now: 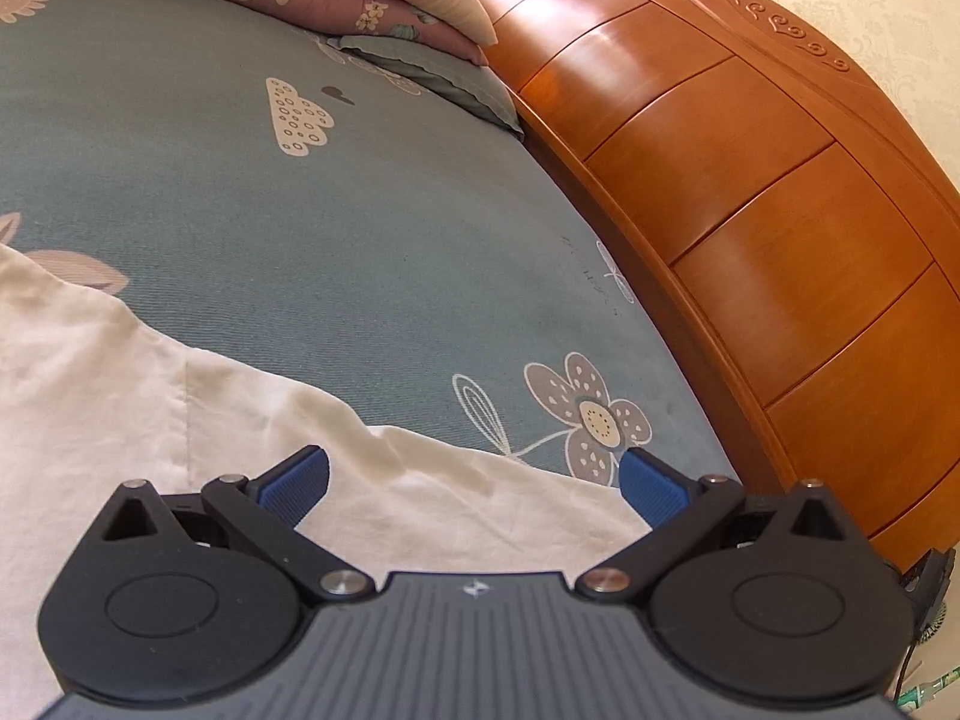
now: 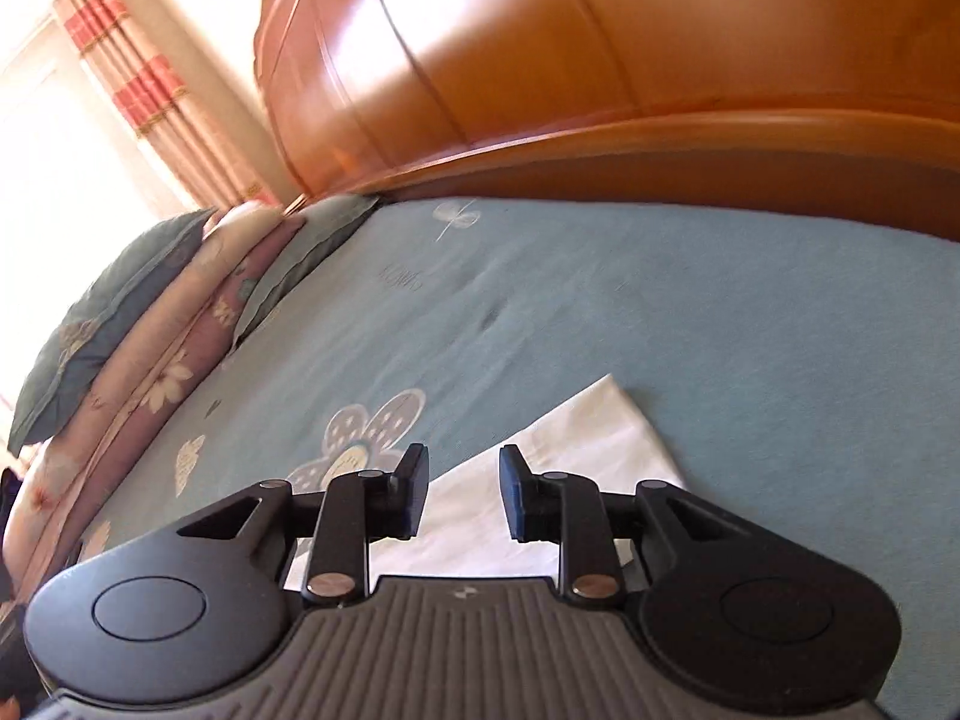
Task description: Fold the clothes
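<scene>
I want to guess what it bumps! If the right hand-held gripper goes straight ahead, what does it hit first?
Probably the white cloth. The right hand-held gripper points down at it with open jaws, and the blue bed sheet lies beyond. Depth is hard to judge.

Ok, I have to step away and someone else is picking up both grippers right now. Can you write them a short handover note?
Left gripper: open wide, holding nothing, over the white garment.
Right gripper: jaws apart, nothing between them, above a pointed corner of the same white cloth.
The garment lies on the blue-green floral bedsheet, near the wooden headboard.
Done: cannot tell how far the folding has got.
Left: regrip the edges, finish folding.
</scene>
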{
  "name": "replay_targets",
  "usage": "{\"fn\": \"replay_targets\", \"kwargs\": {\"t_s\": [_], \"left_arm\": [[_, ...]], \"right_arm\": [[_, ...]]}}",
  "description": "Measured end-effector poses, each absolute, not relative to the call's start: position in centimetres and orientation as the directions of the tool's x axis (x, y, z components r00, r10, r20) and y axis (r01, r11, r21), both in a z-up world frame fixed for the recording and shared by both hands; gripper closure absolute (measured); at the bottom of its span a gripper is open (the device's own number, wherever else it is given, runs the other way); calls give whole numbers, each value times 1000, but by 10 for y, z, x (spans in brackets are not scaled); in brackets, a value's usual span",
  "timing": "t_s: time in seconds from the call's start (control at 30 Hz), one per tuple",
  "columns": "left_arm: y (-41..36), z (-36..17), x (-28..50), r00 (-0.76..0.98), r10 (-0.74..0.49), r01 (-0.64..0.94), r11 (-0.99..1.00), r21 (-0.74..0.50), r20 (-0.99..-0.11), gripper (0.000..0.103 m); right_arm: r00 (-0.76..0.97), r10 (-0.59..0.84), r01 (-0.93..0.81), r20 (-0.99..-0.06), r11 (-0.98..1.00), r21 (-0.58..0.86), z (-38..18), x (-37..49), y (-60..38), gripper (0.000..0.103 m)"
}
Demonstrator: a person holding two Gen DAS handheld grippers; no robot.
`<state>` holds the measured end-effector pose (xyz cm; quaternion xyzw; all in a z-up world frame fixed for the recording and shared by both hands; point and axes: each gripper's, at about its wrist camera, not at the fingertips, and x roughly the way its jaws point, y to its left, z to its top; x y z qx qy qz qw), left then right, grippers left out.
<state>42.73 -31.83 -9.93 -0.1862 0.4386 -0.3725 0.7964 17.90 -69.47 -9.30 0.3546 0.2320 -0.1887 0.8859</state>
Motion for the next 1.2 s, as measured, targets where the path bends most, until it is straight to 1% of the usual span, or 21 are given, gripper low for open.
{"fn": "replay_targets", "kwargs": {"t_s": [0.1, 0.17, 0.23, 0.37, 0.4, 0.53, 0.57, 0.6, 0.63, 0.67, 0.73, 0.8, 0.83, 0.87, 0.9, 0.93, 1.0, 1.03, 1.07, 1.2], "left_arm": [[-335, -112, 439, 319, -748, 423, 662, -619, -582, 1], [-341, -116, 447, 333, -741, 430, 670, -606, -583, 1], [-346, -118, 456, 349, -737, 437, 675, -595, -580, 1], [-352, -112, 468, 382, -692, 411, 721, -558, -613, 1], [-351, -108, 467, 382, -697, 416, 717, -560, -607, 1], [-341, -93, 446, 350, -734, 478, 675, -562, -583, 1], [-338, -90, 439, 339, -741, 496, 664, -560, -579, 1], [-335, -86, 432, 327, -749, 514, 653, -557, -576, 1], [-332, -83, 426, 316, -757, 532, 641, -554, -573, 1], [-330, -81, 420, 304, -762, 542, 632, -554, -572, 1], [-323, -83, 411, 277, -766, 547, 622, -560, -581, 1], [-318, -86, 403, 255, -766, 547, 617, -565, -590, 1], [-316, -87, 399, 244, -766, 553, 614, -563, -595, 1], [-315, -88, 396, 234, -765, 559, 611, -561, -600, 1], [-313, -89, 392, 224, -764, 565, 608, -558, -605, 1], [-312, -90, 390, 215, -763, 571, 605, -555, -610, 1], [-311, -91, 385, 200, -760, 583, 600, -548, -619, 1], [-311, -92, 383, 191, -761, 590, 594, -547, -620, 1], [-310, -91, 380, 184, -764, 595, 588, -548, -619, 1], [-306, -94, 369, 152, -780, 603, 560, -568, -607, 1]], "right_arm": [[801, -112, 467, -589, 733, 495, -102, 203, -679, 73], [769, -140, 498, -624, 743, 447, -109, 211, -675, 72], [764, -170, 511, -623, 749, 422, -111, 212, -673, 73], [754, -234, 554, -613, 727, 405, -108, 202, -674, 72], [760, -234, 550, -606, 729, 407, -107, 202, -675, 71], [827, -122, 439, -548, 750, 496, -102, 205, -669, 70], [837, -87, 409, -540, 755, 512, -101, 209, -665, 66], [843, -54, 384, -536, 759, 527, -101, 214, -662, 64], [843, -14, 362, -538, 755, 547, -103, 220, -658, 60], [837, 27, 347, -546, 747, 568, -107, 226, -656, 59], [819, 55, 356, -571, 732, 581, -116, 236, -654, 59], [818, -6, 393, -575, 737, 550, -122, 238, -656, 65], [818, -45, 413, -574, 740, 531, -124, 239, -656, 84], [815, -68, 431, -575, 734, 525, -124, 239, -658, 98], [812, -83, 448, -578, 724, 525, -124, 239, -660, 97], [811, -89, 456, -579, 715, 529, -123, 238, -662, 94], [807, -110, 459, -581, 735, 499, -115, 236, -657, 81], [804, -122, 460, -582, 748, 479, -110, 236, -654, 70], [802, -134, 460, -582, 761, 458, -105, 235, -651, 65], [823, -107, 419, -558, 778, 468, -89, 227, -648, 63]]}}
